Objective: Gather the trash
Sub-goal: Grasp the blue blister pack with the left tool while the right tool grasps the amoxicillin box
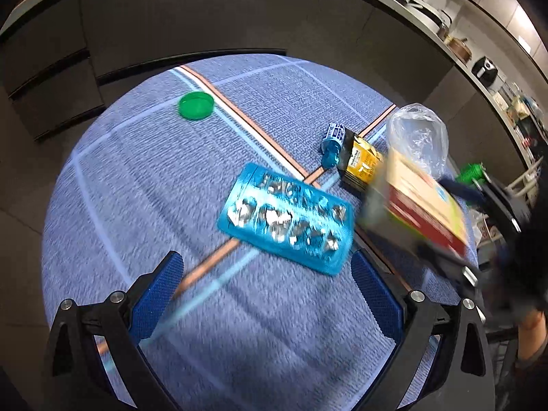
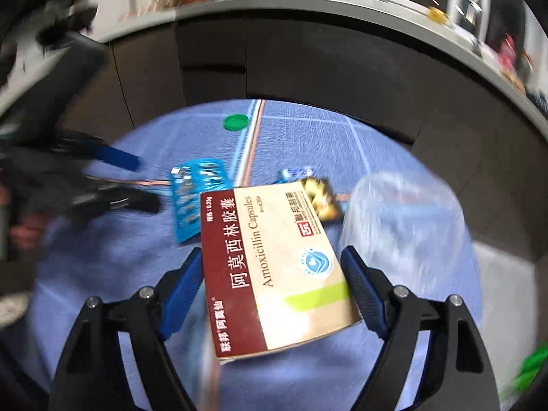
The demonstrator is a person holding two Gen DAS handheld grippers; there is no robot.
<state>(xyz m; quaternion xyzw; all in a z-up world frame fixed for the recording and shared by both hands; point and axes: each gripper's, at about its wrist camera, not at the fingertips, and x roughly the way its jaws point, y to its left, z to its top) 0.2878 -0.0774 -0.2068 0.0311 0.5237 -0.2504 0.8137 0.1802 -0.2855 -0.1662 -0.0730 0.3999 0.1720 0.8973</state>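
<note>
My right gripper (image 2: pixel 272 274) is shut on a red and cream Amoxicillin capsule box (image 2: pixel 270 274), held above the blue cloth; the box (image 1: pixel 424 205) also shows at the right of the left wrist view. My left gripper (image 1: pixel 267 281) is open and empty, just short of a blue used blister pack (image 1: pixel 287 219), which also shows in the right wrist view (image 2: pixel 195 198). Beyond lie a small blue tube (image 1: pixel 332 147), a yellow-black sachet (image 1: pixel 361 164) and a green lid (image 1: pixel 196 105). A clear plastic bag (image 1: pixel 419 137) stands at the right.
The round table wears a blue cloth (image 1: pixel 137 188) with white and orange stripes. Dark cabinets (image 1: pixel 171 24) and a curved grey counter (image 1: pixel 445 44) with kitchen items lie behind. A green object (image 1: pixel 471 171) sits past the bag.
</note>
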